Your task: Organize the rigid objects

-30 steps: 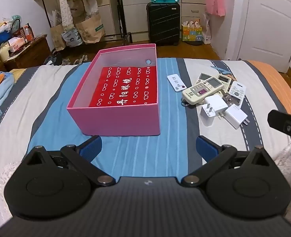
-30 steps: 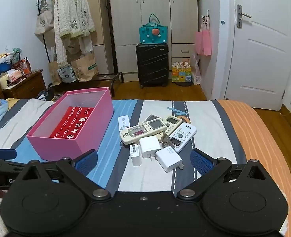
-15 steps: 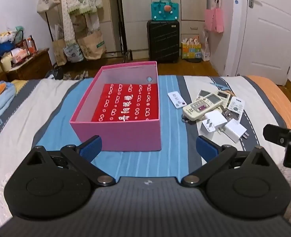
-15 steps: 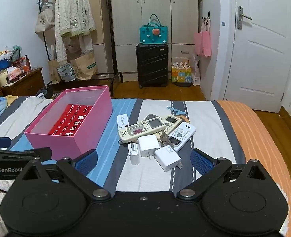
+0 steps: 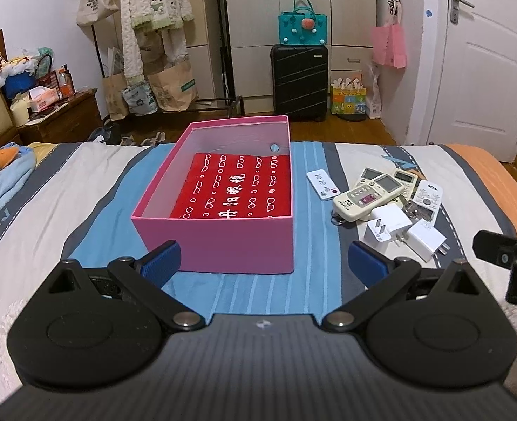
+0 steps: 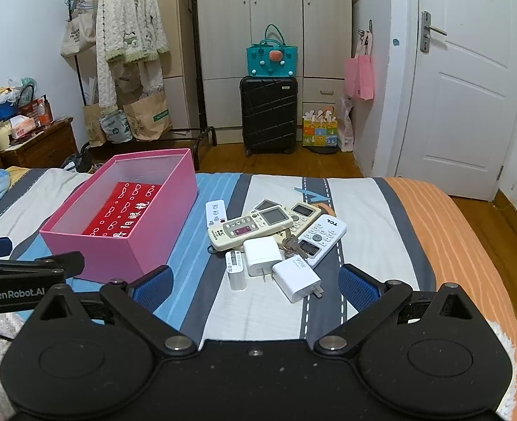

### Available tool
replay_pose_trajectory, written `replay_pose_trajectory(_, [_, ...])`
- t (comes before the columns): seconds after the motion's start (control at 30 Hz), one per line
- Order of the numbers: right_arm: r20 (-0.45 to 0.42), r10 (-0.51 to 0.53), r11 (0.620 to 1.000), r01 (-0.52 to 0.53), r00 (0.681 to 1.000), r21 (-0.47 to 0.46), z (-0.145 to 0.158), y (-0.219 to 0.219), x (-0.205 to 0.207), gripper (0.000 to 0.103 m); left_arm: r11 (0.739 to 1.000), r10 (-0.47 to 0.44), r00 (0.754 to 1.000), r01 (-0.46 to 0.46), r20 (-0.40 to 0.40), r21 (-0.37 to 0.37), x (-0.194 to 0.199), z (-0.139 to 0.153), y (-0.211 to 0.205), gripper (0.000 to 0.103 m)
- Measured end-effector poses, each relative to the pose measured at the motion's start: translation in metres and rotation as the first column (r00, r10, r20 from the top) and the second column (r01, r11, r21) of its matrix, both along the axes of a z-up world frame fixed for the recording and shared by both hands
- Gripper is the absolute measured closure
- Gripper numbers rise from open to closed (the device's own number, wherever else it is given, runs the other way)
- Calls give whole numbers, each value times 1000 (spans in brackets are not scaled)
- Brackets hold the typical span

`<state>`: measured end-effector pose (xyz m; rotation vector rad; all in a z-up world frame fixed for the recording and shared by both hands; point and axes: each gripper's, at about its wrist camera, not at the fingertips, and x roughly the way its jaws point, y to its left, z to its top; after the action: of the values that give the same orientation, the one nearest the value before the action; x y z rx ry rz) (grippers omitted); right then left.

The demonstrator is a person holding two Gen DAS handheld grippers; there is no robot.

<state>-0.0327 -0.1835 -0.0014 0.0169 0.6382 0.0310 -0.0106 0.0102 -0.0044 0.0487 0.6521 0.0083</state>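
An open pink box [image 5: 219, 242] with a red patterned bottom sits on the striped bed; it also shows in the right wrist view [image 6: 132, 242]. To its right lies a pile of several remote controls [image 6: 249, 226], white chargers [image 6: 295, 277] and keys [image 6: 290, 244], also seen in the left wrist view as remote controls [image 5: 372, 196] and chargers [image 5: 388, 222]. My left gripper [image 5: 263, 259] is open and empty, just short of the box's near wall. My right gripper [image 6: 254, 282] is open and empty, just short of the chargers.
The bed [image 6: 433, 231] has blue, grey, white and orange stripes. A blue cloth with a toy duck [image 5: 2, 172] lies at its left. Beyond the bed stand a black suitcase [image 6: 269, 112], a clothes rack [image 6: 128, 52], a nightstand [image 5: 58, 115] and a white door [image 6: 461, 87].
Both grippers have tilted up and drawn back a little, so more of the room shows. Both stay open. Nothing on the bed has moved.
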Motion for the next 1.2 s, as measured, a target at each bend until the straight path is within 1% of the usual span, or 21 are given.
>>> replay_pose_trajectory(0.17, [-1, -3, 1000, 3, 1000, 0, -1, 0, 1, 1, 1000, 2, 1000, -2, 11, 12, -1, -2, 1, 0])
replay_pose_trajectory(0.3, [-12, -14, 1000, 15, 1000, 16, -4, -1, 3, 1, 1000, 6, 999, -7, 46, 18, -5, -3, 1, 0])
replay_pose_trajectory(0.4, [-25, -20, 999, 21, 999, 33, -4, -2, 4, 1, 1000, 12, 998, -12, 61, 1, -6, -5, 2, 0])
replay_pose_trajectory(0.53, [-16, 1, 999, 0, 1000, 50, -5, -1, 2, 1, 999, 6, 999, -4, 49, -39, -5, -8, 2, 0])
replay_pose_trajectory(0.73, [39, 20, 995, -24, 999, 99, -2, -3, -3, 1, 999, -10, 1000, 12, 26, -44, -4, -12, -1, 0])
replay_pose_trajectory(0.87, [72, -8, 996, 1, 997, 87, -1, -4, -8, 1, 997, -21, 1000, 20, -12, -76, -2, -15, 1, 0])
replay_pose_trajectory(0.93, [92, -18, 997, 11, 996, 75, -1, -5, -9, 0, 996, -38, 999, 35, -30, -81, -1, -16, 1, 0])
replay_pose_trajectory(1.03, [58, 13, 999, -15, 998, 29, -3, -4, -2, 0, 995, -55, 997, 51, -50, -86, 0, -17, 1, 0])
replay_pose_trajectory(1.2, [12, 44, 998, -45, 999, 40, -7, -6, 2, 0, 995, -56, 996, 50, -70, -86, 1, -17, 1, 0])
